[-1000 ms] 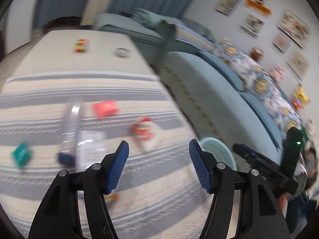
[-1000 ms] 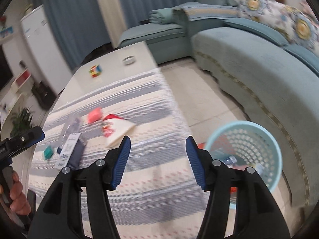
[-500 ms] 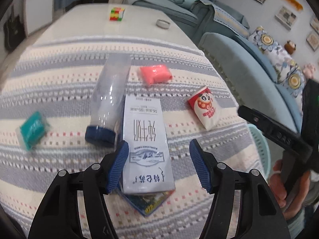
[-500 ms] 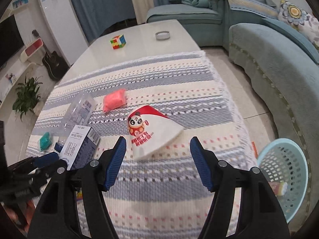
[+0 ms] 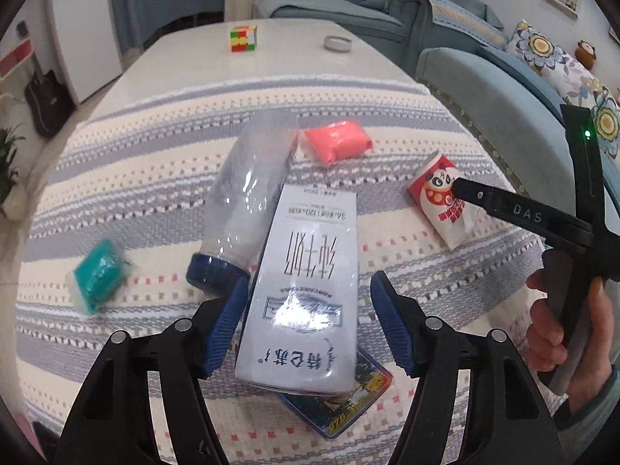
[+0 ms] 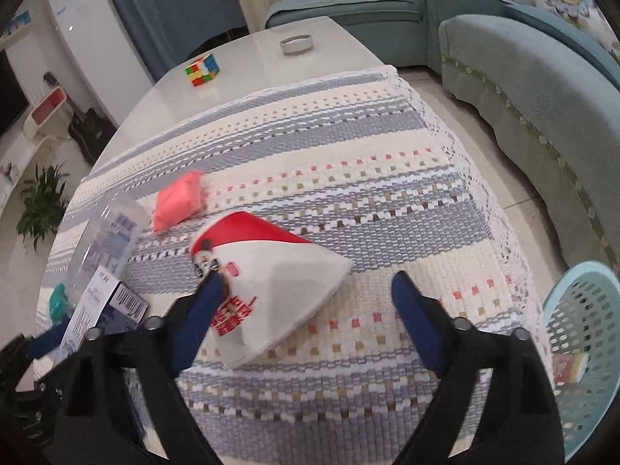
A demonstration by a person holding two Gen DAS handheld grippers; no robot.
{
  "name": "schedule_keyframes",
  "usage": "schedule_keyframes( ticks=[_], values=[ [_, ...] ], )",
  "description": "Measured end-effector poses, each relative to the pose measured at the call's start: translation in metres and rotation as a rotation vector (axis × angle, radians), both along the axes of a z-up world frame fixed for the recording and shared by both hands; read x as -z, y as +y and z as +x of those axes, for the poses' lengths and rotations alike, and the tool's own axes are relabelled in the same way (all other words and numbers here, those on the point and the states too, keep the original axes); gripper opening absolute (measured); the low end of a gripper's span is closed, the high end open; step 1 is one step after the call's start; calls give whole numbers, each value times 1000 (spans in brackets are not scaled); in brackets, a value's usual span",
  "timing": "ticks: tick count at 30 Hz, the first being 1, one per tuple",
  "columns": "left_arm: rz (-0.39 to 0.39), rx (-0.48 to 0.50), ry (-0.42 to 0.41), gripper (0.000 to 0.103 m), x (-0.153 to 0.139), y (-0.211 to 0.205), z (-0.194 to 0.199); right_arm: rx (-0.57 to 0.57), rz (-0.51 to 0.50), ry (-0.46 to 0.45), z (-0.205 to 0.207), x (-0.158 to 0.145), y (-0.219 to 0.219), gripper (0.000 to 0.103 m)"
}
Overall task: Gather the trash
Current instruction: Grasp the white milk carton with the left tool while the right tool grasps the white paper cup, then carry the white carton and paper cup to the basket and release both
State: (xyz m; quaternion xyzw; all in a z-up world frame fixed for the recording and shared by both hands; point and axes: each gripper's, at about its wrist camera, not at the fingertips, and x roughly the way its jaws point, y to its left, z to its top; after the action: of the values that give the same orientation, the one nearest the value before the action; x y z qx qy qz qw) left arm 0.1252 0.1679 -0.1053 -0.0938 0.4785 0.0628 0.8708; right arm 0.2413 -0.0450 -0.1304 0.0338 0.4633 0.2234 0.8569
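Note:
My left gripper (image 5: 308, 319) is open, its jaws on either side of a white milk carton (image 5: 302, 294) lying on the striped cloth. A clear bottle with a blue cap (image 5: 248, 193) lies beside the carton, a flat blue packet (image 5: 341, 407) under it. A pink packet (image 5: 337, 143) and a teal packet (image 5: 99, 273) lie nearby. My right gripper (image 6: 306, 290) is open around a red and white panda snack bag (image 6: 271, 283), which also shows in the left wrist view (image 5: 445, 201). The pink packet (image 6: 178, 199) lies behind it.
A light blue trash basket (image 6: 581, 348) stands on the floor right of the table, with some trash in it. A colour cube (image 5: 243, 38) and a small round dish (image 5: 338, 42) sit on the far bare tabletop. A teal sofa (image 6: 542, 89) runs along the right.
Both grippers have swung from the basket side to the table and come down close. The left now straddles the milk carton, the right the panda bag. Both stay open.

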Motion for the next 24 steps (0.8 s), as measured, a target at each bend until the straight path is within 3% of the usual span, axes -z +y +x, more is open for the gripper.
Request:
schedule_keyframes(
  ticks=[8,14,15,20,24],
  values=[
    [-61,-19,29,60,14,7,0,-34,86,62,7,8,9,81],
    [-37,-26,22,58,16,3,2,-89,109,76,4,5,30,42],
    [-30,-27,20,58,17,2,3,-92,99,71,2,4,32,27],
    [-27,-32,-17,56,15,3,-5,-120,24,-9,-14,-6,42,27],
    [-76,-17,-117,56,-2,4,-20,-116,42,-62,-31,-27,29,27]
  ],
)
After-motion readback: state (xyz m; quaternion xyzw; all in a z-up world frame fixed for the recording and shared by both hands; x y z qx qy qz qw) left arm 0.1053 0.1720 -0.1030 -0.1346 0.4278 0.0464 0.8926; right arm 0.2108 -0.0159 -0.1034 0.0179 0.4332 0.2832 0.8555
